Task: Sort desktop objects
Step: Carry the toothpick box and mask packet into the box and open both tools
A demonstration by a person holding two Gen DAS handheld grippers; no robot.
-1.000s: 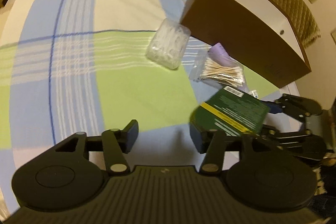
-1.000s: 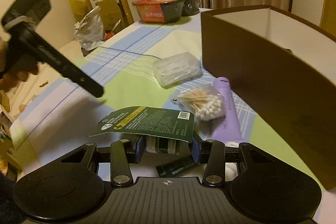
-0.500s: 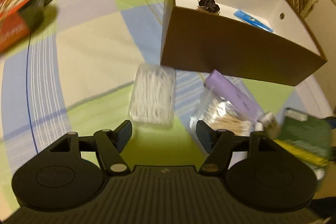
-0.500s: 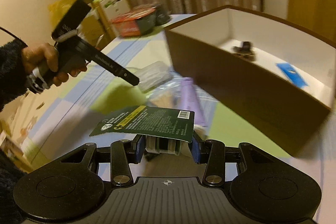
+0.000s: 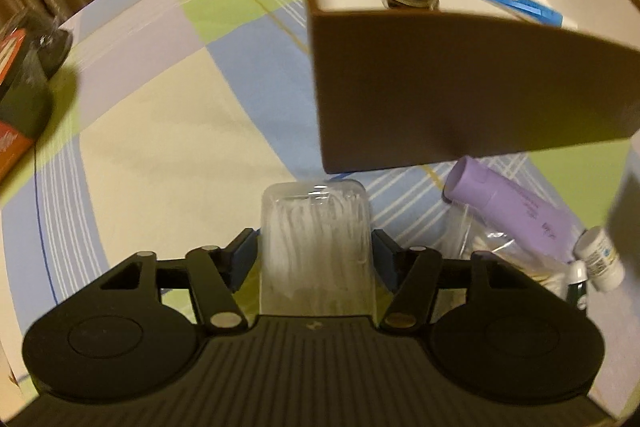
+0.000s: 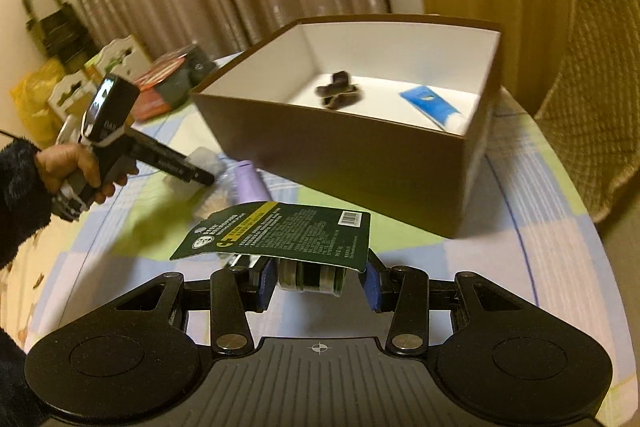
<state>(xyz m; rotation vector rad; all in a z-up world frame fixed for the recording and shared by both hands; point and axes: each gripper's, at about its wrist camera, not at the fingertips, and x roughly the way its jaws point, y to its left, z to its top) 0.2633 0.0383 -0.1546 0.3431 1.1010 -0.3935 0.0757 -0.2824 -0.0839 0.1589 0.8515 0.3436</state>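
My left gripper (image 5: 314, 251) has a clear plastic box of white sticks (image 5: 316, 239) between its fingers, pads against both sides; the box still rests on the checked cloth. In the right wrist view a hand holds that left gripper (image 6: 202, 179) low beside the purple tube (image 6: 250, 183). My right gripper (image 6: 316, 279) is shut on a green carded pack (image 6: 280, 231), held above the table in front of the brown open box (image 6: 340, 155). Inside the box lie a dark bundle (image 6: 338, 93) and a blue tube (image 6: 432, 107).
The brown box (image 5: 460, 87) stands just beyond the clear box. To its right lie the purple tube (image 5: 512, 211), a bag of cotton swabs (image 5: 500, 259) and a small white bottle (image 5: 600, 259). A red bowl (image 5: 20, 75) sits far left. A wicker chair (image 6: 592, 107) is at the right.
My left gripper moved forward until the clear box came between its fingers. My right gripper rose with the green pack and now looks into the brown box.
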